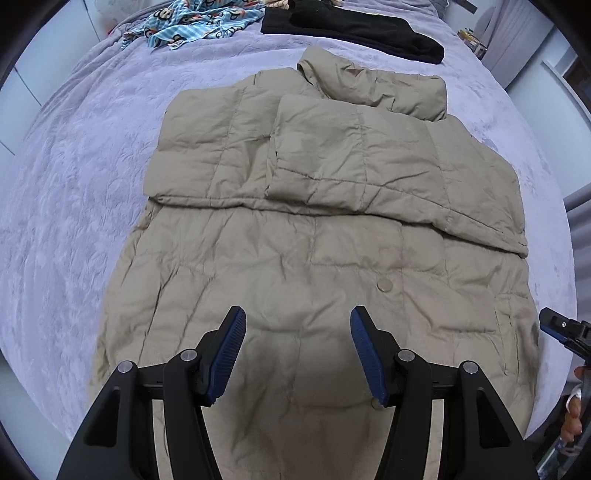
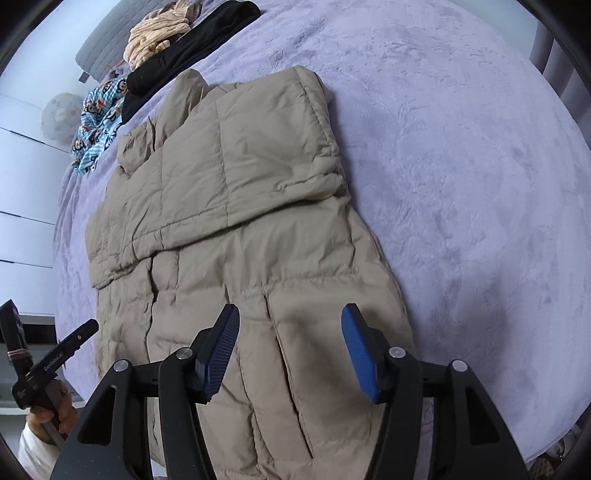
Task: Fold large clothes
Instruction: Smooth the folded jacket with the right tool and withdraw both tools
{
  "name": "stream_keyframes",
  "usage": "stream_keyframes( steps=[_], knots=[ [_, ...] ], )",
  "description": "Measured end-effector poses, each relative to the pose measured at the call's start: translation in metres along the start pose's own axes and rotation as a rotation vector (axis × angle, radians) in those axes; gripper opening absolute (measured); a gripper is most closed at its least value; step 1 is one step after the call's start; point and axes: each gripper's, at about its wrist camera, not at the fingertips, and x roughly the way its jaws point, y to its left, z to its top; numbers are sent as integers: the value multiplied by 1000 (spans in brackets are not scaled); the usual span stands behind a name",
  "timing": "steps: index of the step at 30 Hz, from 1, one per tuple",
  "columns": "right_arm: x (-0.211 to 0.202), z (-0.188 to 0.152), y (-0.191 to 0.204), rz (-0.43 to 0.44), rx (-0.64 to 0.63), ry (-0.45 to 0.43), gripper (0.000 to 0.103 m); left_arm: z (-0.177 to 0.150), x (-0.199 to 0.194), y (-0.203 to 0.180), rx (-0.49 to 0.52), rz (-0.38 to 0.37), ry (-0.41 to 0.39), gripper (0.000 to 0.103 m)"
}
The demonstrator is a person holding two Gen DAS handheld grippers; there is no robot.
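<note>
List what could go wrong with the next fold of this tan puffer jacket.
1. The sleeves folded across the chest of the jacket lie loose; lifting the hem may slide them off.
2. The puffy filling may spring the fold open, as both the left tool and the right tool are open, holding nothing.
3. The black garment lies near the collar; a fold could land against it.

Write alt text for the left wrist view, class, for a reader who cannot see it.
A beige puffer jacket lies flat on a lilac bedspread, sleeves folded across its chest. The open left claw hovers above its lower half, holding nothing. A black garment and blue patterned cloth lie beyond the collar.
</note>
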Motion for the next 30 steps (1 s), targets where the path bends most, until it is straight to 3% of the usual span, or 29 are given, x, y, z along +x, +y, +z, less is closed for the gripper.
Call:
stream_keyframes(
  steps=[3, 4, 6, 17, 30],
  knots=[
    [0, -11, 3, 10, -7, 31, 63, -17, -9, -3, -17, -6, 7, 63],
    [0, -14, 4, 7, -13, 38, 64, -22, -11, -4, -16, -4, 7, 85],
    [-3, -21, 8, 9, -18, 47, 68, -30, -20, -5, -20, 4, -24, 103],
    [-11, -62, 30, 28, 22, 26, 78, -57, -28, 23, 46, 32, -16, 103],
    [-18, -146, 49, 80, 173, -25, 85, -100, -26, 84, 87, 41, 22, 103]
  ],
)
